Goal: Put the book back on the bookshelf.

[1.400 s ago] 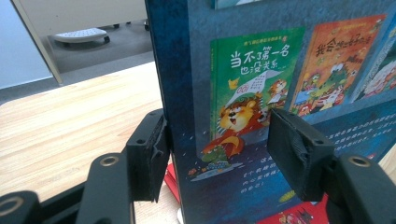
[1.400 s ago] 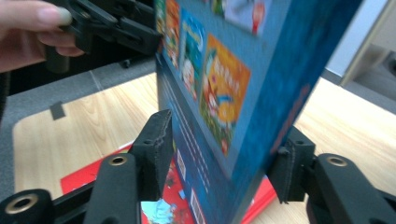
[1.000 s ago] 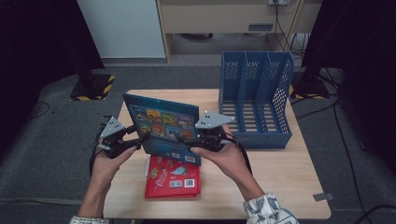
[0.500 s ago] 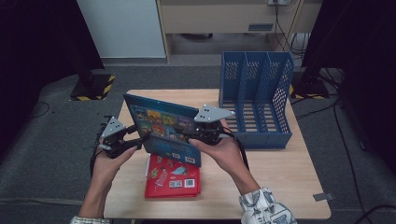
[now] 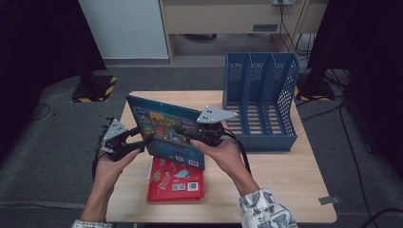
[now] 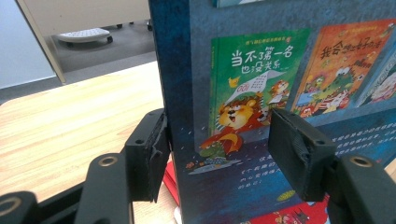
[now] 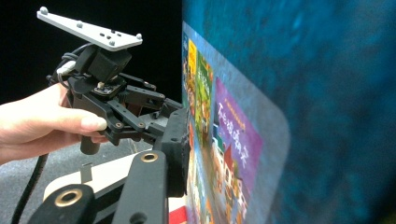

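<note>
Altogether, two books [image 5: 167,130] [image 5: 177,183], one file rack [image 5: 260,102], two hand-held grippers [image 5: 142,141] [image 5: 186,134].

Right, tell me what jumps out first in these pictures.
A blue picture book held tilted above the table's near-left part, the left gripper at its left edge and the right gripper at its right. Under it lies a red book; a blue file rack stands at the far right.

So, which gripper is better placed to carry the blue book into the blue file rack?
Probably the right gripper: it sits on the blue book edge nearer the file rack, its jaws just closing there. The left gripper grips the far edge.
</note>
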`<move>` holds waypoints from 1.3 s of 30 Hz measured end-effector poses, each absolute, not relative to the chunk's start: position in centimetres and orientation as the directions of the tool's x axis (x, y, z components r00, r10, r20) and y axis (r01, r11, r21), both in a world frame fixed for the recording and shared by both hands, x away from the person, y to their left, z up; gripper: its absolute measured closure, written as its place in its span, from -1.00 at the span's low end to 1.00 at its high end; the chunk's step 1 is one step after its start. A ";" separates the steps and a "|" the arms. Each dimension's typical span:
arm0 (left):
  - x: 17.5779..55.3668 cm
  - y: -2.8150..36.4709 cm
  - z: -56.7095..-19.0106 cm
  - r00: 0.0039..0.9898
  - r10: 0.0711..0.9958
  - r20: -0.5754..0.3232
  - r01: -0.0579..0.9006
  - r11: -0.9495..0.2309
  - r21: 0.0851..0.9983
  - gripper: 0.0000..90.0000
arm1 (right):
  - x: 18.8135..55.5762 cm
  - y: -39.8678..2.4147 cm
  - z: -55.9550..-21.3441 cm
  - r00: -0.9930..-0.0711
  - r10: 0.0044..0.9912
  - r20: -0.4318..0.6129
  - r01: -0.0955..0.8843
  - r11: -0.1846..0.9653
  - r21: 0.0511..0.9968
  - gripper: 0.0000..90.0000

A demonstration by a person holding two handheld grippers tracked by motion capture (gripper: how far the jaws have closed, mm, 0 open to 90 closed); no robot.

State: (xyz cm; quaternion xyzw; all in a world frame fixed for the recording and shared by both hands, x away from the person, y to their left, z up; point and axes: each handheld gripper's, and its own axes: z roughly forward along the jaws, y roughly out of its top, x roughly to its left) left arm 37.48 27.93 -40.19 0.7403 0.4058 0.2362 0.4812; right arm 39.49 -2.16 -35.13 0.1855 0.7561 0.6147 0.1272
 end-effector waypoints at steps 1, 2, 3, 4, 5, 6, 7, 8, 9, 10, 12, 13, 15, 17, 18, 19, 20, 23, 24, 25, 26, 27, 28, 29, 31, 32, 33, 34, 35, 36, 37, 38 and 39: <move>37.5 27.9 -40.2 0.559 0.828 -0.043 0.374 -0.206 0.904 -0.16 | 39.5 -2.1 -35.2 -0.900 0.434 0.039 0.124 0.168 0.978 0.44; 37.5 27.9 -40.2 0.559 0.828 -0.044 0.374 -0.204 0.905 -0.16 | 39.5 -2.1 -35.3 -0.903 0.428 0.040 0.120 0.163 0.979 0.45; 37.5 27.9 -40.2 0.558 0.828 -0.046 0.375 -0.202 0.905 -0.16 | 39.5 -2.1 -35.4 -0.904 0.426 0.038 0.118 0.162 0.980 0.46; 37.5 27.9 -40.2 0.558 0.828 -0.046 0.375 -0.202 0.905 -0.16 | 39.5 -2.1 -35.4 -0.904 0.426 0.038 0.118 0.162 0.980 0.46; 37.5 27.9 -40.3 0.557 0.829 -0.050 0.375 -0.198 0.906 -0.16 | 39.5 -2.2 -35.7 -0.905 0.424 0.046 0.120 0.149 0.982 0.49; 37.5 27.9 -40.3 0.557 0.829 -0.049 0.375 -0.198 0.906 -0.16 | 39.6 -2.2 -35.9 -0.905 0.423 0.048 0.121 0.149 0.981 0.51; 37.5 27.9 -40.3 0.557 0.829 -0.049 0.375 -0.198 0.906 -0.16 | 39.6 -2.2 -35.9 -0.905 0.423 0.048 0.121 0.149 0.981 0.51; 37.5 27.9 -40.3 0.557 0.829 -0.050 0.376 -0.198 0.905 -0.16 | 39.6 -2.2 -36.0 -0.907 0.418 0.052 0.122 0.143 0.982 0.54; 37.5 27.9 -40.3 0.557 0.829 -0.050 0.376 -0.198 0.905 -0.16 | 39.6 -2.1 -36.0 -0.907 0.418 0.051 0.120 0.141 0.983 0.56; 37.5 27.9 -40.3 0.557 0.829 -0.050 0.375 -0.198 0.906 -0.16 | 39.6 -2.1 -36.0 -0.907 0.418 0.048 0.117 0.141 0.983 0.57; 37.5 27.9 -40.3 0.556 0.829 -0.051 0.376 -0.197 0.906 -0.16 | 39.6 -2.2 -36.0 -0.906 0.420 0.050 0.118 0.137 0.984 0.61; 37.5 27.9 -40.3 0.556 0.829 -0.050 0.376 -0.197 0.906 -0.16 | 39.6 -2.2 -36.1 -0.905 0.422 0.049 0.117 0.136 0.984 0.63; 37.5 27.9 -40.3 0.556 0.829 -0.051 0.376 -0.197 0.906 -0.16 | 39.7 -2.2 -36.2 -0.904 0.424 0.050 0.117 0.131 0.984 0.67; 37.5 27.9 -40.3 0.557 0.829 -0.053 0.376 -0.195 0.906 -0.16 | 39.7 -2.2 -36.2 -0.903 0.427 0.050 0.115 0.127 0.985 0.72; 37.5 27.9 -40.3 0.557 0.829 -0.053 0.376 -0.195 0.906 -0.16 | 39.7 -2.2 -36.2 -0.903 0.426 0.052 0.115 0.125 0.985 0.73; 37.5 27.9 -40.3 0.556 0.829 -0.054 0.377 -0.194 0.906 -0.16 | 39.7 -2.2 -36.2 -0.903 0.426 0.052 0.115 0.125 0.985 0.73; 37.6 27.9 -40.4 0.556 0.830 -0.056 0.376 -0.190 0.907 -0.17 | 39.7 -2.2 -36.2 -0.906 0.422 0.048 0.111 0.126 0.986 0.75; 37.6 27.9 -40.4 0.554 0.831 -0.060 0.376 -0.185 0.908 -0.18 | 39.6 -2.2 -36.2 -0.909 0.415 0.045 0.107 0.128 0.986 0.78; 37.7 27.8 -40.6 0.545 0.836 -0.060 0.386 -0.187 0.904 -0.20 | 39.5 -2.2 -36.3 -0.915 0.401 0.054 0.110 0.118 0.987 0.82; 37.7 27.8 -40.6 0.545 0.836 -0.060 0.386 -0.187 0.904 -0.24 | 39.5 -2.2 -36.3 -0.913 0.405 0.053 0.109 0.117 0.987 0.82; 37.7 27.7 -40.9 0.538 0.842 -0.053 0.390 -0.193 0.900 -0.28 | 39.5 -2.3 -36.3 -0.911 0.408 0.055 0.112 0.115 0.987 0.82; 37.7 27.7 -41.0 0.533 0.845 -0.051 0.393 -0.194 0.899 -0.31 | 39.5 -2.3 -36.3 -0.912 0.407 0.057 0.111 0.113 0.987 0.83; 37.7 27.7 -41.0 0.527 0.849 -0.048 0.394 -0.193 0.899 -0.35 | 39.5 -2.3 -36.4 -0.910 0.410 0.058 0.112 0.110 0.988 0.83; 37.7 27.7 -41.0 0.527 0.849 -0.048 0.394 -0.193 0.899 -0.38 | 39.4 -2.3 -36.4 -0.908 0.414 0.059 0.113 0.109 0.988 0.83; 37.6 28.2 -41.2 0.497 0.867 -0.045 0.405 -0.186 0.895 -0.46 | 39.4 -2.2 -36.3 -0.906 0.420 0.058 0.114 0.108 0.988 0.83; 37.5 28.5 -41.3 0.485 0.873 -0.041 0.412 -0.187 0.892 -0.48 | 39.3 -2.2 -36.3 -0.905 0.422 0.057 0.113 0.108 0.988 0.84; 37.4 28.7 -41.6 0.465 0.885 -0.031 0.423 -0.191 0.886 -0.52 | 39.3 -2.2 -36.3 -0.902 0.428 0.055 0.112 0.107 0.988 0.84; 37.3 29.0 -42.0 0.445 0.896 -0.008 0.436 -0.208 0.876 -0.57 | 39.2 -2.2 -36.3 -0.900 0.431 0.055 0.112 0.107 0.988 0.84; 37.3 29.4 -42.5 0.426 0.905 0.007 0.454 -0.220 0.863 -0.61 | 39.1 -2.2 -36.3 -0.899 0.436 0.054 0.111 0.107 0.988 0.84; 37.2 29.8 -43.1 0.412 0.911 0.007 0.473 -0.221 0.853 -0.66 | 39.1 -2.3 -36.3 -0.896 0.441 0.054 0.111 0.105 0.988 0.84; 37.2 30.2 -43.8 0.401 0.916 0.001 0.490 -0.216 0.845 -0.71 | 39.0 -2.3 -36.2 -0.893 0.448 0.053 0.111 0.104 0.988 0.85; 37.3 30.6 -44.6 0.390 0.921 -0.001 0.506 -0.213 0.836 -0.74 | 39.0 -2.3 -36.2 -0.890 0.452 0.054 0.110 0.098 0.989 0.85; 37.4 31.1 -45.3 0.378 0.926 -0.001 0.523 -0.212 0.826 -0.76 | 38.9 -2.4 -36.2 -0.887 0.458 0.055 0.112 0.098 0.989 0.85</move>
